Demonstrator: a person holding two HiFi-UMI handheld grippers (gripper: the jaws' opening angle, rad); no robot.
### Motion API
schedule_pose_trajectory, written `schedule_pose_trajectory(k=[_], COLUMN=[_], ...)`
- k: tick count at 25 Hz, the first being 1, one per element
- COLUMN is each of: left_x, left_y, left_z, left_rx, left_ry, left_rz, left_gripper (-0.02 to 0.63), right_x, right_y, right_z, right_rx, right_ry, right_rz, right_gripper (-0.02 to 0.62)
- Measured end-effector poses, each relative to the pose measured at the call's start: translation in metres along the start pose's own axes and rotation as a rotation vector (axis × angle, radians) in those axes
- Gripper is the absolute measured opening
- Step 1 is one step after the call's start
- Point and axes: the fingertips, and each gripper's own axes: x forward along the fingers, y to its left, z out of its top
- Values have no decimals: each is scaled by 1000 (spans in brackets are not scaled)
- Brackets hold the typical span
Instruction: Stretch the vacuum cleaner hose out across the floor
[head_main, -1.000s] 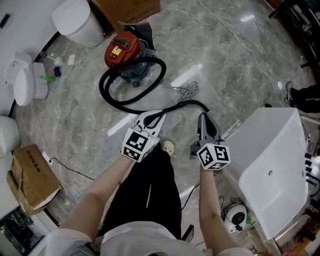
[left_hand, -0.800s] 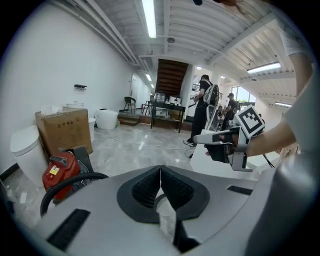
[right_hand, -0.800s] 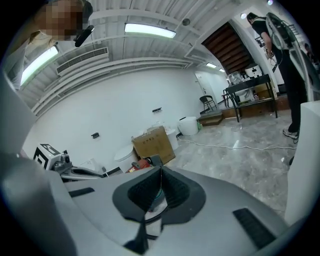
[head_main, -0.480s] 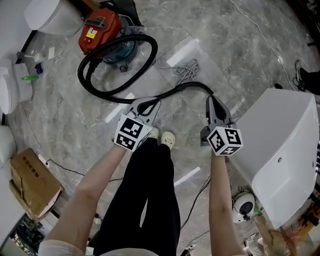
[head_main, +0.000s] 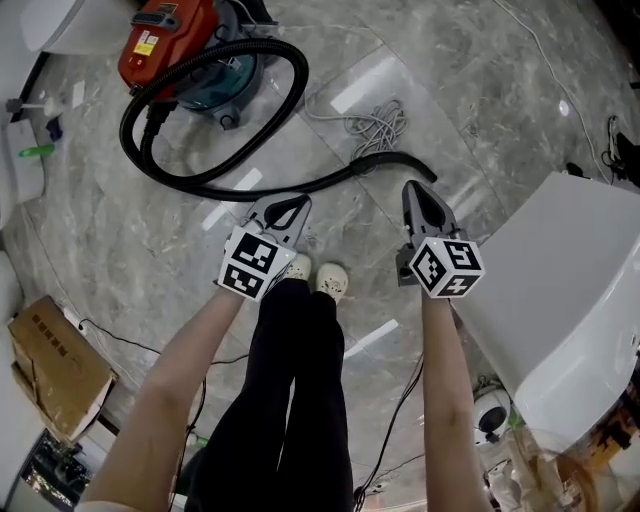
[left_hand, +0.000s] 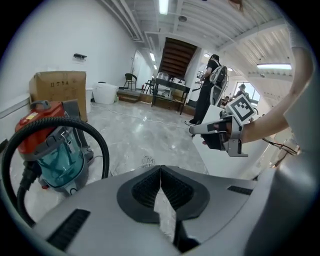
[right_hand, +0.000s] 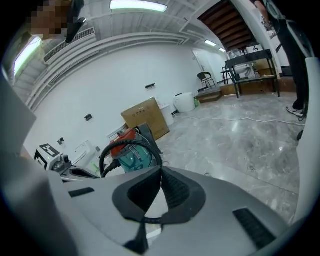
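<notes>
Floor (head_main: 480, 110): grey polished stone, with the widest open room ahead and to the upper right.
White tub (head_main: 570, 280): its long edge hems in the right side, close beside the right arm.
Vacuum cleaner (head_main: 170, 45): red and teal, at the top left by the wall.
Hose (head_main: 290, 90): black, in one big loop in front of the vacuum cleaner, then trailing right. Its free end lies on the floor just ahead of the right gripper (head_main: 412, 192).
Cardboard box (head_main: 50, 365): lower left edge.
Left gripper (head_main: 298, 203): jaws pressed together, holding nothing, near the hose.
Right gripper: jaws pressed together, holding nothing.
Change: both grippers sit nearer the floor than a second ago — the hose loop is unmoved.
</notes>
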Motion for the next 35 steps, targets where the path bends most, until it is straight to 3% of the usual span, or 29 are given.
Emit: schedule_pose_trajectory(k=[5,10,17,30,32,35], left_x=[40,78,122,175,183,192], left_y=[31,43,52,78,79,78], left_z=[-42,-84,-143,-225,-232,-243], left_rx=[-8,52,14,50,67,89], left_ry=[78,168,222,325,326,338], left_rz=[62,17,-46,-84,-102,-131], left_gripper=[11,11,11,15,54,171], right_x=[37,72,110,166,178,192], right_y=[-14,-22,-45,-100,-102,-103], right_z=[-45,-89,-151,-228,-233,-237], right_rx=[-33,-26,92,312,317,322], right_ry=[96,163,222,281,295,310], right_rz=[26,44,69,-34,-51,-78], right_gripper=[12,12,12,12,14,37])
